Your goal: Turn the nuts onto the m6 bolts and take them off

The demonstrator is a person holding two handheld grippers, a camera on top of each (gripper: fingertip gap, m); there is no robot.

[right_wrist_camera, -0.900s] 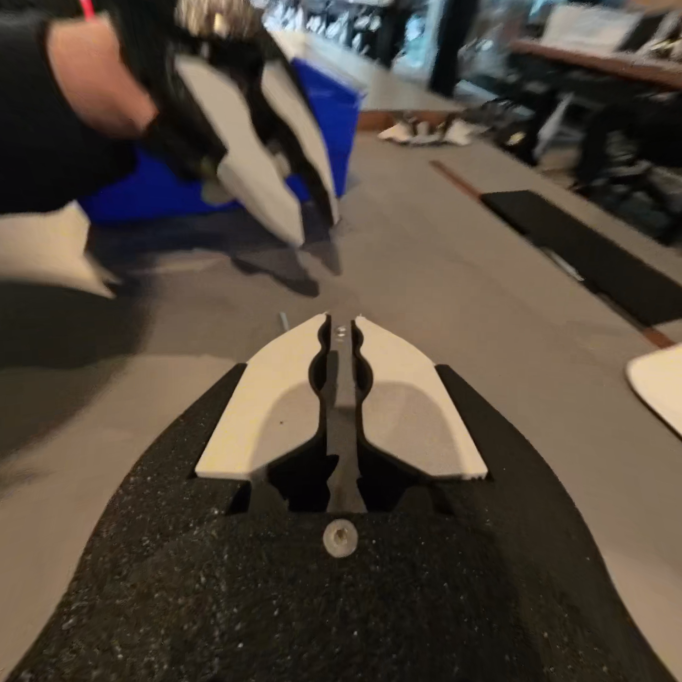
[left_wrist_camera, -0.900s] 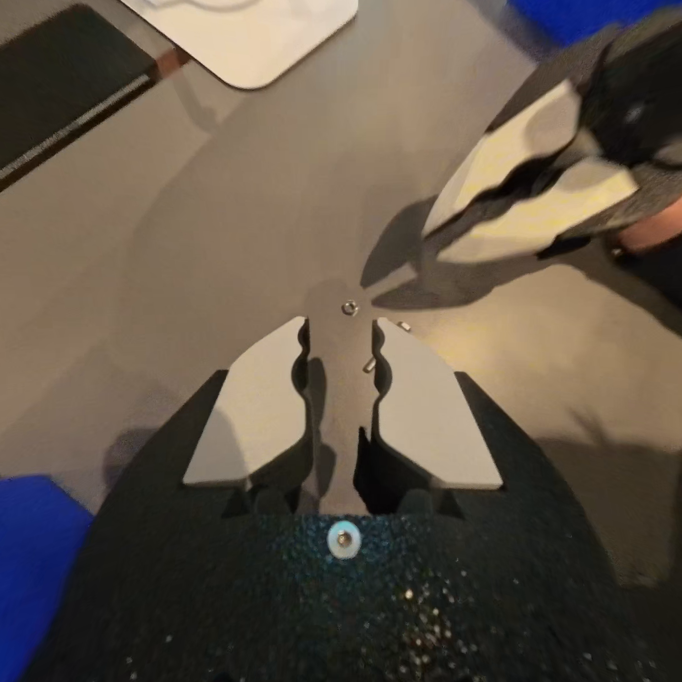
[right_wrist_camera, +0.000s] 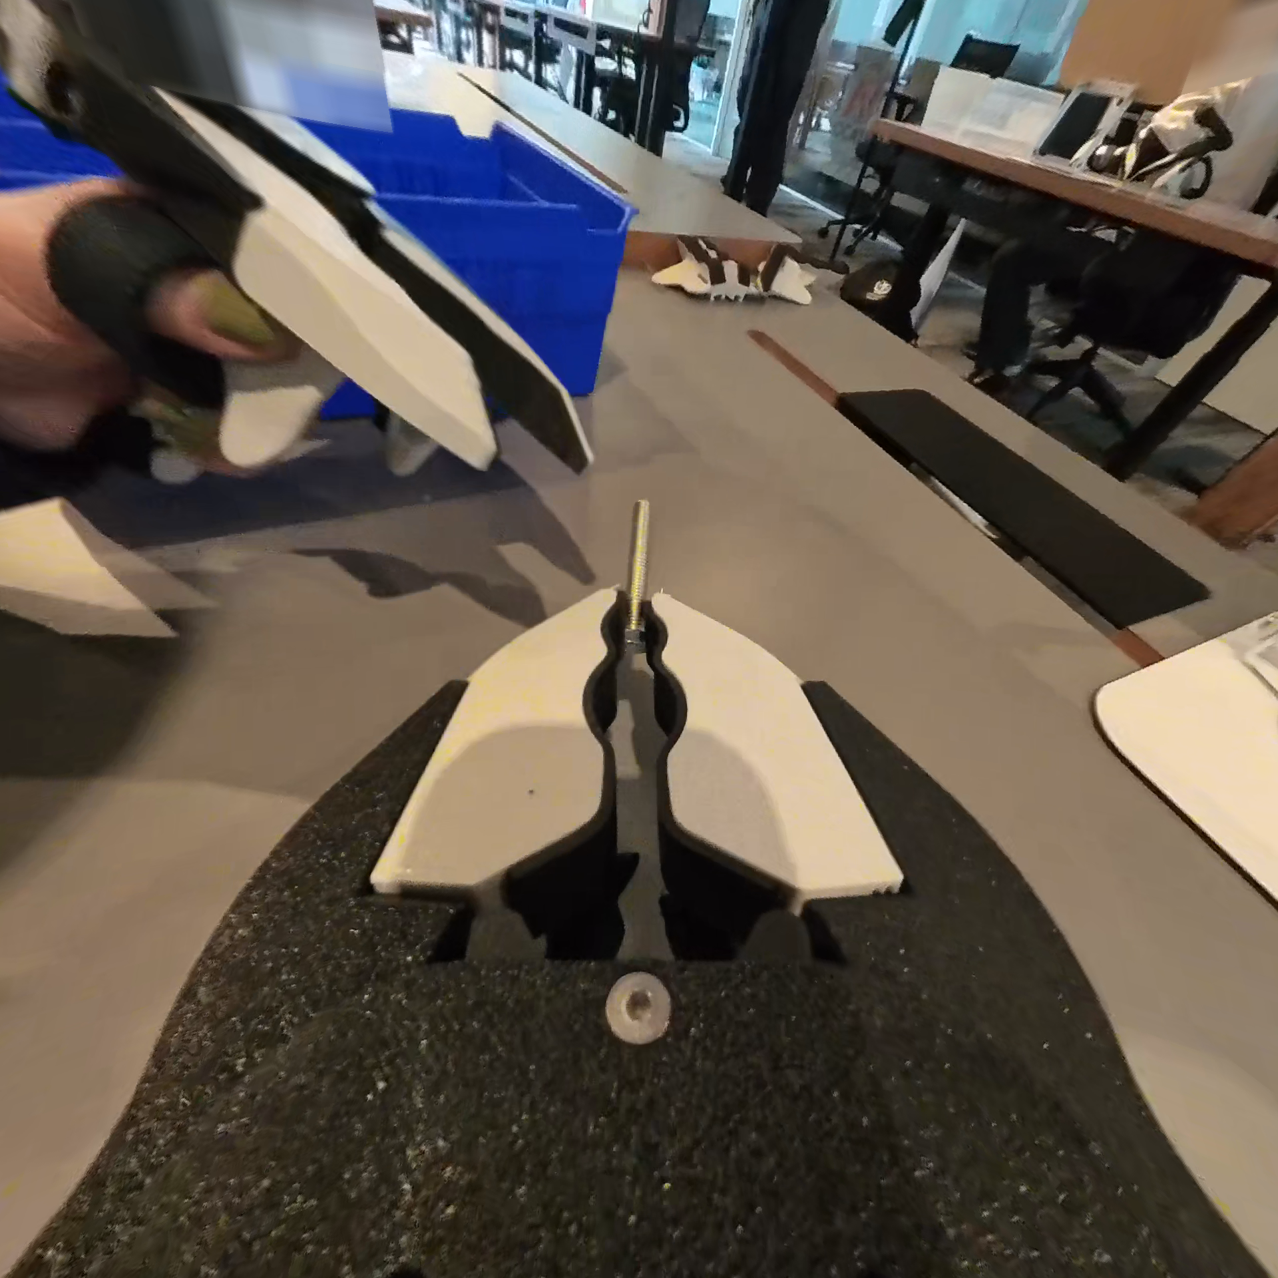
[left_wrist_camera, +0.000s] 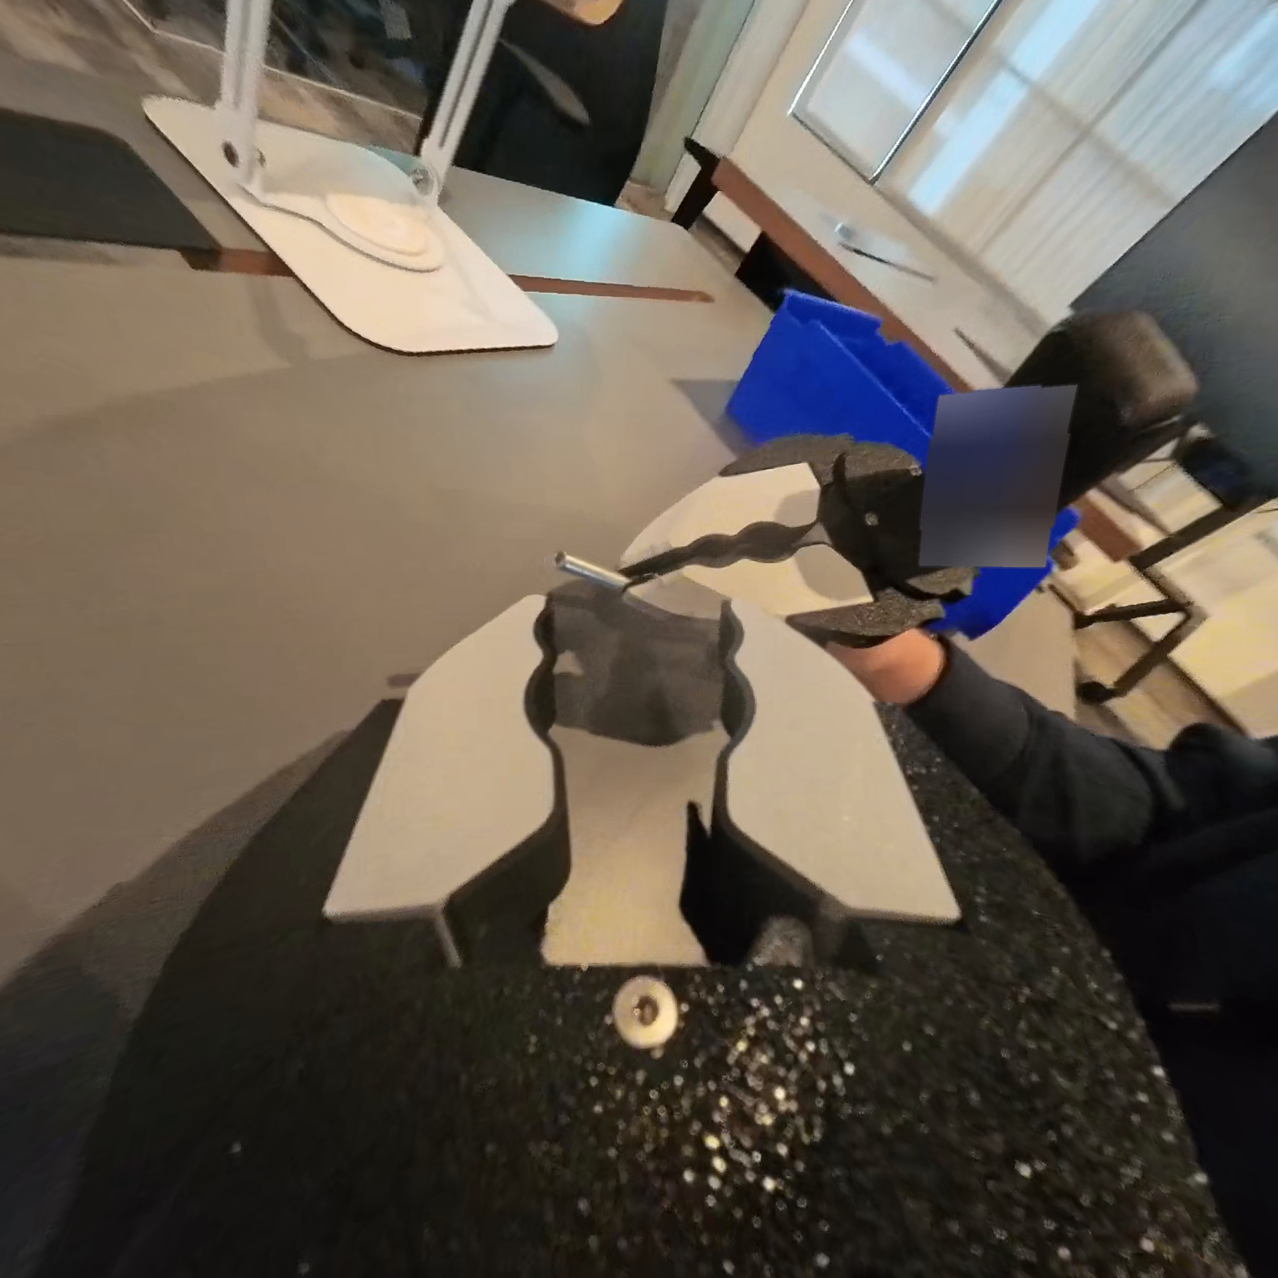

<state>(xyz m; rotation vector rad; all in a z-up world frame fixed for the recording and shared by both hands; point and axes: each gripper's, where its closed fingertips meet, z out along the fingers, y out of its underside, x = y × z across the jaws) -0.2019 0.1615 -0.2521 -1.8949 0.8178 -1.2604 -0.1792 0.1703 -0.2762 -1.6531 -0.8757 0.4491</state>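
— So what's the left gripper (left_wrist_camera: 633,622) doing, over at nine o'clock?

— Spread wide, holding nothing, tipped down toward the grey table (right_wrist_camera: 726,442); no nut that I can see.

— And the right gripper (right_wrist_camera: 637,600)?

— Clamped on a bolt (right_wrist_camera: 638,553), pointing toward twelve, probably held out so a nut can spin on.

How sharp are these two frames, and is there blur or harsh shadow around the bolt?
Left wrist view: the bolt reads crisply in the shut right gripper, whose dark shadow falls between the open left gripper's fingers; edges bend wide-angle. Right wrist view: bolt sharp, the left gripper and hand motion-blurred.
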